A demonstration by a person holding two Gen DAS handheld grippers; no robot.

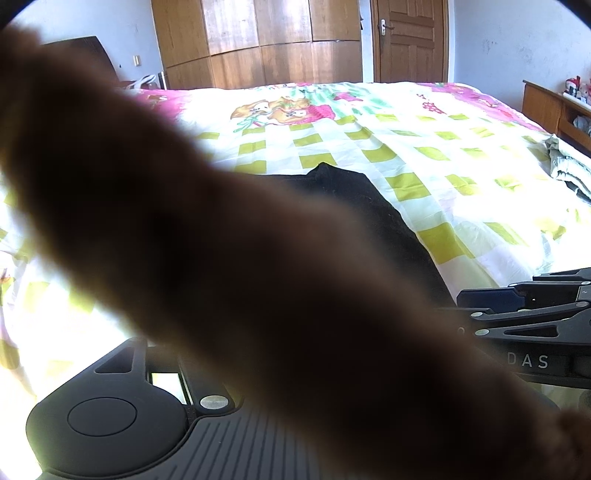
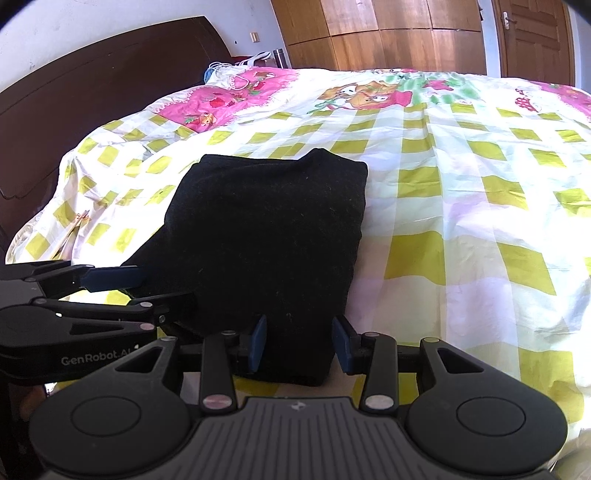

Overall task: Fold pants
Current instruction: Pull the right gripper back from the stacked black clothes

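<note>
Right claw (image 2: 299, 345) gapes astride the folded pants (image 2: 266, 229); left claw (image 2: 125, 291) beside them, spread unclear—careless withdrawal could drag the fold open.

1. The pants (image 2: 266, 236) are black cloth, matt and slightly fuzzy with lint specks.
2. The bed sheet (image 2: 461, 192) is thin, smooth printed cloth with a faint sheen.
3. The right hand-held gripper (image 2: 301, 343) is matt black plastic with blue pads and small shiny metal pins.
4. The wardrobe (image 2: 388, 33) is glossy varnished wood.
5. The headboard (image 2: 92, 85) is dark, smooth wood.
</note>
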